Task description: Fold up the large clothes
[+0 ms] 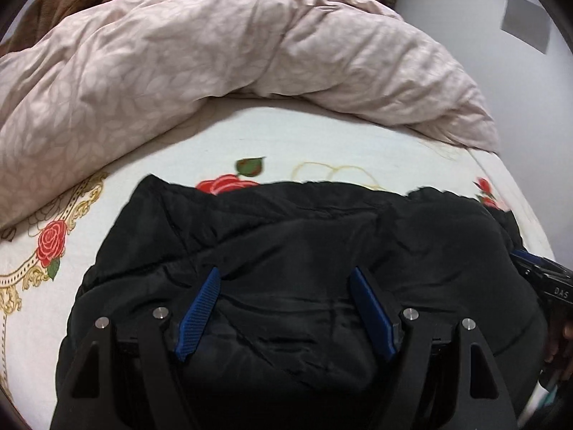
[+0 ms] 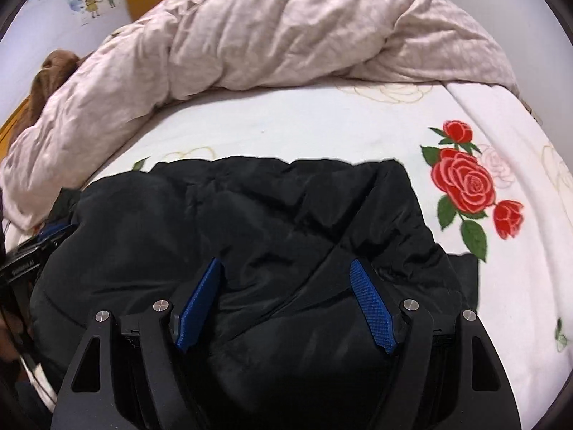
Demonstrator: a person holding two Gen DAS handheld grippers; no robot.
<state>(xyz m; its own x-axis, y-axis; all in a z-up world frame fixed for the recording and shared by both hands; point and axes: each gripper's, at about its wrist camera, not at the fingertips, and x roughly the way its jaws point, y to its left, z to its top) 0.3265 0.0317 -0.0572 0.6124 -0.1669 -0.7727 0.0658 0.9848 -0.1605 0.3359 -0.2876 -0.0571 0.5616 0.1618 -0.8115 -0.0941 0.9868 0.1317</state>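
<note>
Item: black padded jacket (image 1: pixel 286 251), lying on the bed sheet (image 1: pixel 322 136), white with a red rose print, close to the near edge of the bed; it is already doubled into a thick, puffy bundle, so the fold appears well along.

Left to right across the bed: a brown blanket (image 1: pixel 61 0) at the far left corner; a pale pink duvet (image 1: pixel 179 53) heaped along the far edge; the jacket before it, well apart from the duvet with bare sheet between; red roses (image 2: pixel 465 179) printed on the sheet just beside the jacket's right edge.

Left gripper (image 1: pixel 286 308): released, jaws spread wide, blue pads (image 1: pixel 198 315) poised over the jacket's left half; whether they touch the cloth cannot be told; nothing grasped.

Right gripper (image 2: pixel 286 304): likewise released, jaws wide, poised over the jacket's right half, nothing between the pads; a small flap of black cloth (image 2: pixel 465 272) sticks out at the right edge of the bundle.

Orientation: the long axis of the bundle runs left to right, parallel with the near edge of the bed; which end is collar and which hem cannot be told, as the folds hide both.

Step in hand, as judged: a pause between folds, both tools let go over the bundle; the next move probably calls for closing each gripper on an edge of the padding, taking enough thickness that the slick shell does not slip, then either tucking the stray flap in or carrying one end across for a final fold.
</note>
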